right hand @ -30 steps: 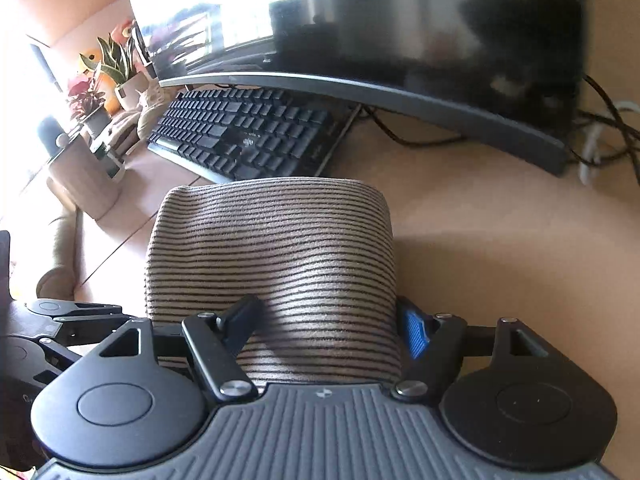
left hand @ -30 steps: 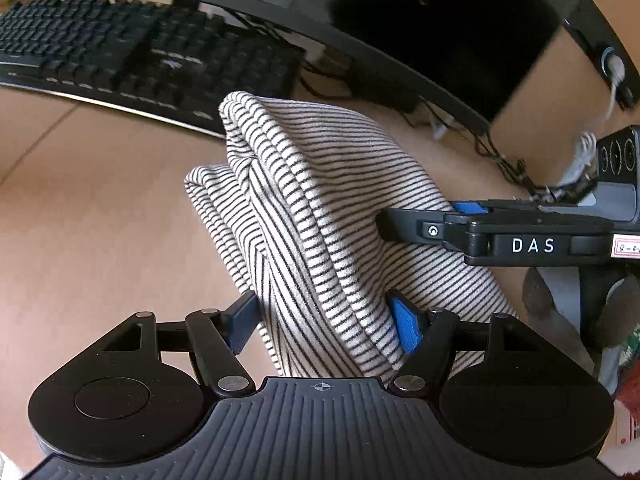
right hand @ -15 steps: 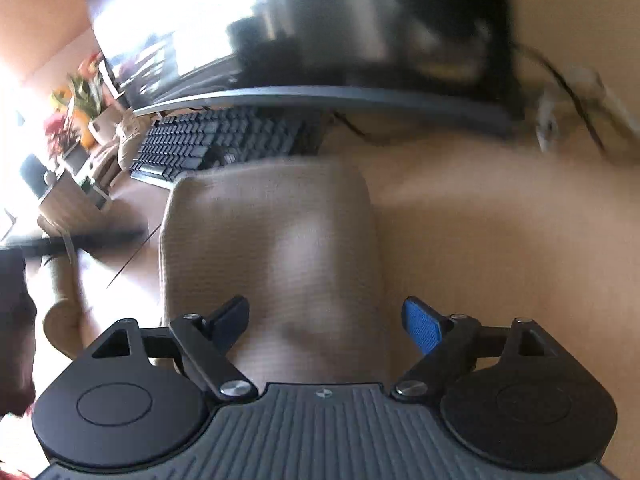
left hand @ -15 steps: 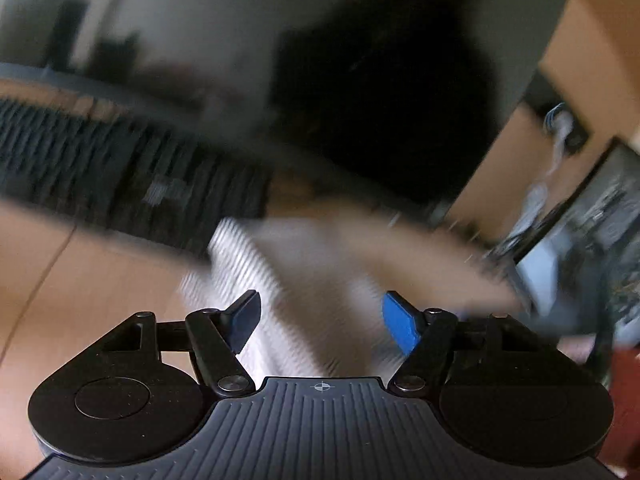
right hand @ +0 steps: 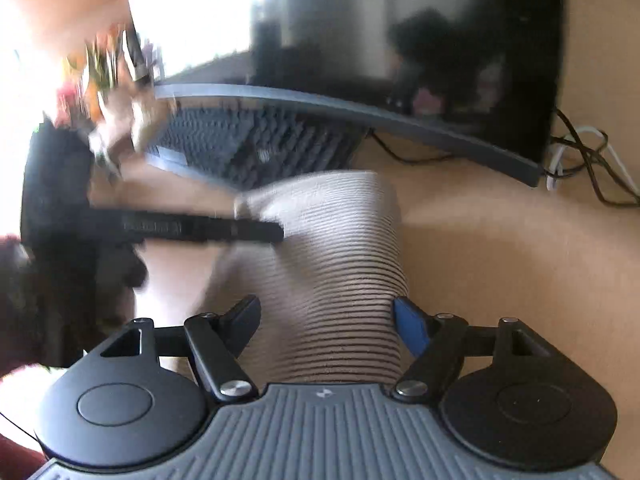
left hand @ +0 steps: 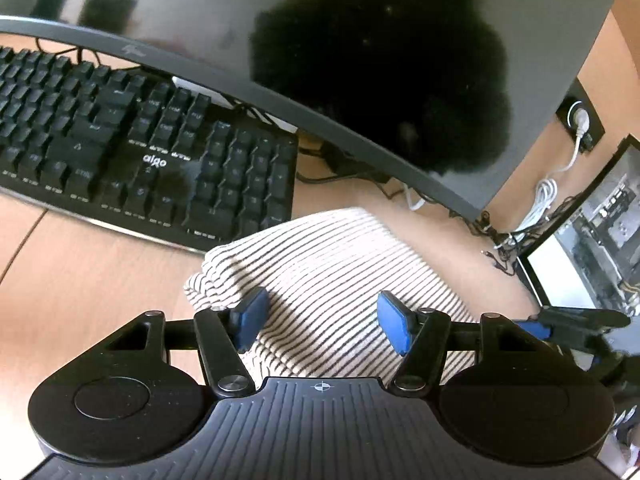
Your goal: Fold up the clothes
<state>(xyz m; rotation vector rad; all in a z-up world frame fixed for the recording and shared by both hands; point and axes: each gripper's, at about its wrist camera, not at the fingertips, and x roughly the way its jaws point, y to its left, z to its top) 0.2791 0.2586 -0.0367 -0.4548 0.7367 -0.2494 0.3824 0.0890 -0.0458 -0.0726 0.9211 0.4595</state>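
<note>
- Fingers of the left gripper [left hand: 320, 326] stand apart over the folded striped garment [left hand: 332, 276]; the blue pads [left hand: 251, 319] flank the cloth without pressing it, and the jaws have just been closing a little with the fabric lying between and below them.
- Left wrist view, from the left: a black mechanical keyboard [left hand: 132, 152] lies on the tan desk [left hand: 72, 280], its near right corner just beside the garment's far edge.
- Above it spans the curved monitor [left hand: 360, 60], switched off (dark reflections only).
- Centre: the garment lies on the desk as a thick folded bundle, white with thin dark stripes.
- Right: a tangle of cables [left hand: 540, 204] beside a second screen [left hand: 592, 240], and low at the right edge the right gripper's finger [left hand: 576, 320] with its blue pad.
- Right wrist view (blurred), from the left: a dark finger [right hand: 200, 228] of the left gripper lies across the picture, its tip at the garment's left edge; whether it touches I cannot tell.
- Centre: the garment [right hand: 340, 272] runs from the keyboard [right hand: 256, 148] down between the fingers of the right gripper [right hand: 326, 322].
- These fingers are spread about as wide as the bundle; the blue pad [right hand: 412, 330] is at its right edge and the dark one close by its left, with no clear squeeze, the jaws having just been closing.
- Right: bare desk [right hand: 500, 260] and cables [right hand: 588, 168] under the monitor [right hand: 400, 60].
</note>
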